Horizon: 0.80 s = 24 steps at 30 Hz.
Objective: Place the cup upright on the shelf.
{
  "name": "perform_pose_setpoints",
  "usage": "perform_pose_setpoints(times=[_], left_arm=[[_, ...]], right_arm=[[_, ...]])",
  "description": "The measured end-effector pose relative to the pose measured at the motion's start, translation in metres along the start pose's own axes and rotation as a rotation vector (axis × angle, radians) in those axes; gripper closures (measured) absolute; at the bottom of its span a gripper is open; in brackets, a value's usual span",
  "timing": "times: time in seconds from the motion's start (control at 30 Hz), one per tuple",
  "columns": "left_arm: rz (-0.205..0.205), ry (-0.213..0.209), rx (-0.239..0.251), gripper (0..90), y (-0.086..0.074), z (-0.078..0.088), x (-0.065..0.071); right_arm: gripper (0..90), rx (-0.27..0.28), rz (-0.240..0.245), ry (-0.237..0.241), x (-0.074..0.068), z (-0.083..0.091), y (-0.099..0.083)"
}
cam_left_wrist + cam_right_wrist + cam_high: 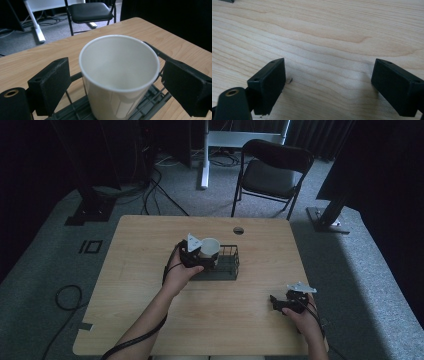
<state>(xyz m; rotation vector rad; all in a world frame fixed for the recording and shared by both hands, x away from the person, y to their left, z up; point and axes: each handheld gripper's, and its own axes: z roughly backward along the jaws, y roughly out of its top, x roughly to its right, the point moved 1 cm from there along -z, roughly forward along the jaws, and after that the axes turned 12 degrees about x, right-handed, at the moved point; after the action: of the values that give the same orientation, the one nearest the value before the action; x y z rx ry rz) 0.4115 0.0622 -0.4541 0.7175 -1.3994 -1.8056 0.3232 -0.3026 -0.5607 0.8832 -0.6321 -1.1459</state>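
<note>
White paper cup [119,77] stands upright in a black wire basket [231,266], left claw [117,85] spread around it, not touching. Right claw [329,87] gapes empty over woodgrain desk [332,30].

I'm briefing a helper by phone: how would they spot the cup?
On the wooden table, find the dark wire basket near its middle. The white paper cup stands upright in its left end, between the left gripper's jaws: the one pale, round thing there.

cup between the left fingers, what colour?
White, plain; the cup shows best in the left gripper view.
</note>
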Motion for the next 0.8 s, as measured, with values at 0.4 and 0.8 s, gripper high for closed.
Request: perform_pose_setpoints(times=[0.4,0.8], left_arm=[[0.002,0.003,0.001,9.1,-0.004,0.023,-0.003],[0.004,-0.015,0.013,9.1,-0.01,0.049,-0.003]], right_arm=[[11.6,0.0,0.0,0.0,0.0,0.0,0.0],[11.6,0.001,0.002,0.0,0.0,0.0,0.0]])
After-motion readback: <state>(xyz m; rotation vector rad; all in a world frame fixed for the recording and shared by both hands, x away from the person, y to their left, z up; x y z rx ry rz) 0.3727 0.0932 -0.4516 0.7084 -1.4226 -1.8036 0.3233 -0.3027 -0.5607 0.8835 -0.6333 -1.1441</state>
